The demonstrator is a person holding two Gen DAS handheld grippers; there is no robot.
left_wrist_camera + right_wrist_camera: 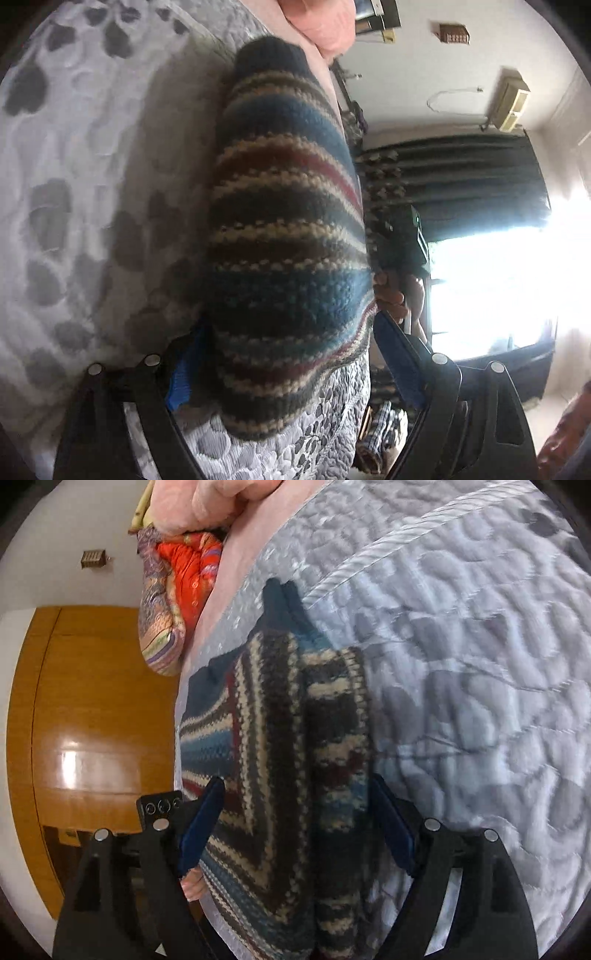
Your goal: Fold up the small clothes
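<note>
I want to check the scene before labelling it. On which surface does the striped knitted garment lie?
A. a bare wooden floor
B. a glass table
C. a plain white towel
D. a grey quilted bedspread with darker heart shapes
D: the striped knitted garment rests on the grey quilted bedspread, whose darker heart shapes show around it in both wrist views.

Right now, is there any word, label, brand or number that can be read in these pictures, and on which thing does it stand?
No readable text.
Black device beside the striped knit garment: three round symbols and tiny marks, too blurred to read.
Small wall plaque: too small to read.
</note>
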